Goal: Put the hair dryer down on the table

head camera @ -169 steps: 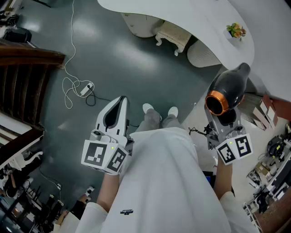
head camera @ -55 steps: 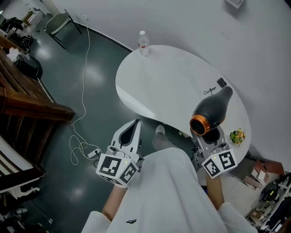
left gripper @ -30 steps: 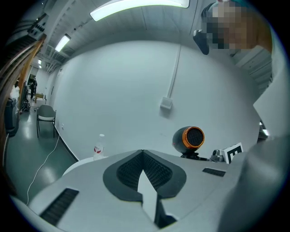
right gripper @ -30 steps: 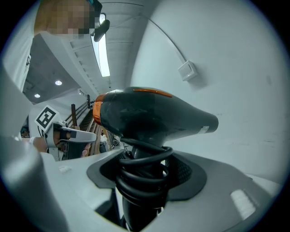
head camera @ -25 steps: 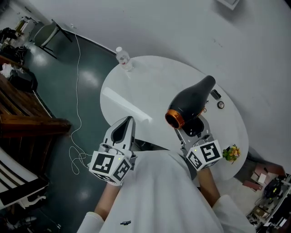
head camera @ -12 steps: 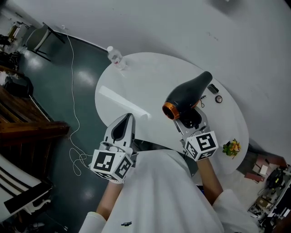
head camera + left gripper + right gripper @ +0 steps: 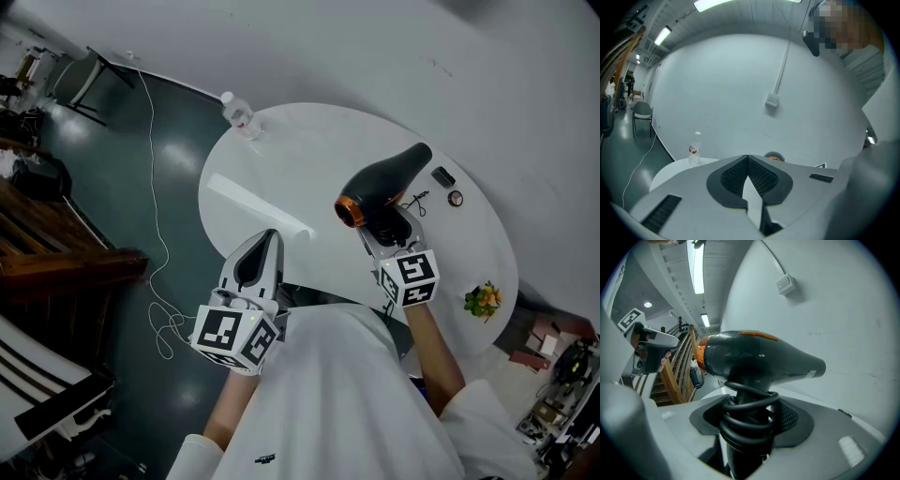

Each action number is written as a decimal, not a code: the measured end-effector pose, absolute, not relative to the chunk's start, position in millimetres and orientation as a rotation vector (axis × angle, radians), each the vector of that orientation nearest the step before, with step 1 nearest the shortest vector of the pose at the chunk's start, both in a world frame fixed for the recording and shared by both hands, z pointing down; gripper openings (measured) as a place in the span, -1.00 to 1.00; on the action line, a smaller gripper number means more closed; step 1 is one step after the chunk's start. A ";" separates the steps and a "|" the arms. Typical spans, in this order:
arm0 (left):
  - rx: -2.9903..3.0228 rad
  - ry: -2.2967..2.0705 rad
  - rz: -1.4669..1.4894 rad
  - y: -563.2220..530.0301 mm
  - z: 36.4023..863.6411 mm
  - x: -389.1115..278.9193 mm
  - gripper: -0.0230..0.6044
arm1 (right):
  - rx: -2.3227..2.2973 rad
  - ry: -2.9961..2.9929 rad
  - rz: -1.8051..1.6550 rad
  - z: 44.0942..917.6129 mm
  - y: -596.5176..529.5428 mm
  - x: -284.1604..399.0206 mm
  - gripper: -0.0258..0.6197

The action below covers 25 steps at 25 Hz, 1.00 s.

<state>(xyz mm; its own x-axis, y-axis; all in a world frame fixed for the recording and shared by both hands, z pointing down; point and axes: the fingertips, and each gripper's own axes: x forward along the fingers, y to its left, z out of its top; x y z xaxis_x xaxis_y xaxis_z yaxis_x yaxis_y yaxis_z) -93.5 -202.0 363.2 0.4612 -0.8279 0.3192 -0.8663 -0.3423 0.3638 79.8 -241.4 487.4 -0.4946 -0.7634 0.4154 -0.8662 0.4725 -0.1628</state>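
Right tool [image 7: 386, 228] grips glossy black, orange-ringed hair dryer [image 7: 389, 176].

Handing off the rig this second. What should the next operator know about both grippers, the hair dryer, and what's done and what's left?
Right gripper: shut on the hair dryer by its cord-wrapped handle, holding it over the near side of the white table.
Left gripper: shut, empty, short of the table's near edge.
Done: dryer is at the table, not yet set down.
Left: lower it onto bare tabletop, open the jaws, withdraw. Free space lies to its left; small items sit by its nozzle, and a water bottle stands at the far edge.
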 end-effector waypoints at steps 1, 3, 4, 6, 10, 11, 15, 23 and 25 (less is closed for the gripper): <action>2.233 -1.409 0.108 -202.1 362.7 -93.5 -0.90 | 1.388 -2.426 0.522 493.1 -242.2 79.7 -0.04; 2.231 -1.410 0.111 -201.3 363.0 -94.0 -0.90 | 1.386 -2.397 0.533 504.3 -243.3 79.5 -0.04; 2.230 -1.411 0.112 -200.6 363.4 -94.1 -0.90 | 1.387 -2.377 0.537 510.3 -243.6 79.9 -0.04; 2.231 -1.410 0.113 -199.7 362.7 -93.9 -0.90 | 1.394 -2.330 0.545 523.5 -245.0 81.9 -0.04; 2.229 -1.413 0.111 -198.9 362.6 -95.3 -0.90 | 1.403 -2.258 0.581 550.4 -248.6 85.7 -0.04; 2.229 -1.412 0.110 -198.5 362.1 -95.7 -0.90 | 1.405 -2.246 0.585 555.6 -249.1 86.2 -0.04; 2.222 -1.416 0.104 -195.2 364.0 -98.4 -0.90 | 1.407 -2.191 0.582 575.5 -250.0 86.9 -0.04; 2.218 -1.412 0.108 -192.3 364.2 -98.6 -0.90 | 1.393 -2.097 0.582 615.7 -253.3 88.6 -0.04; 2.218 -1.406 0.111 -192.1 364.8 -98.3 -0.90 | 1.381 -2.083 0.588 624.6 -254.0 87.6 -0.04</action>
